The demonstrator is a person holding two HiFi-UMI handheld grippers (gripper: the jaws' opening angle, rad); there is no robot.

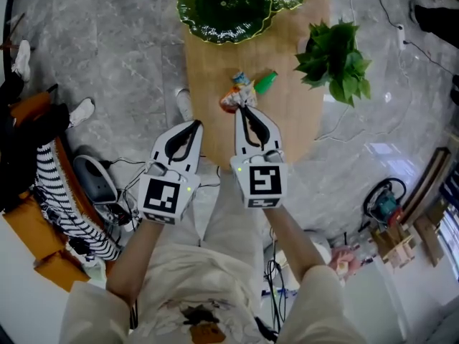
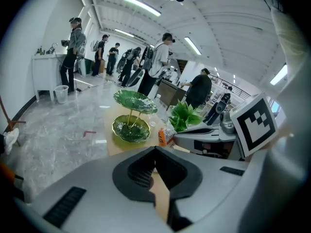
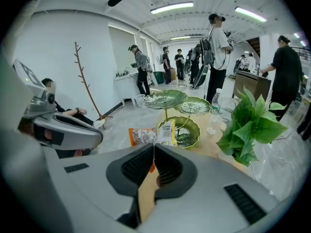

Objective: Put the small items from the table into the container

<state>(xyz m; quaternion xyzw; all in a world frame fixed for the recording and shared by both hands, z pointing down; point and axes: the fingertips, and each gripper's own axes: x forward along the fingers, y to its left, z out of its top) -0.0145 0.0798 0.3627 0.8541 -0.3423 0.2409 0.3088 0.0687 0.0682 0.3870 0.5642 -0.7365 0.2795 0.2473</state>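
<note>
While my left claw [image 1: 194, 125] is hanging closed and empty, I am pinching an orange snack packet [image 1: 230, 100] in my right claw [image 1: 242, 108] over the counter [image 1: 208, 67].

The oval table top of pale wood [image 1: 215, 84] looks matt with a faint grain, while the grey stone-patterned floor [image 1: 122, 49] is polished to a mirror-like gloss. The tiered dark green leaf-shaped dishes [image 1: 226, 6] carry a glassy, ribbed glaze, and the orange and yellow snack packet [image 1: 231, 99] is crinkled, shiny plastic film. The left gripper [image 1: 195, 124] and right gripper [image 1: 242, 107] have smooth, matt grey plastic shells.
</note>
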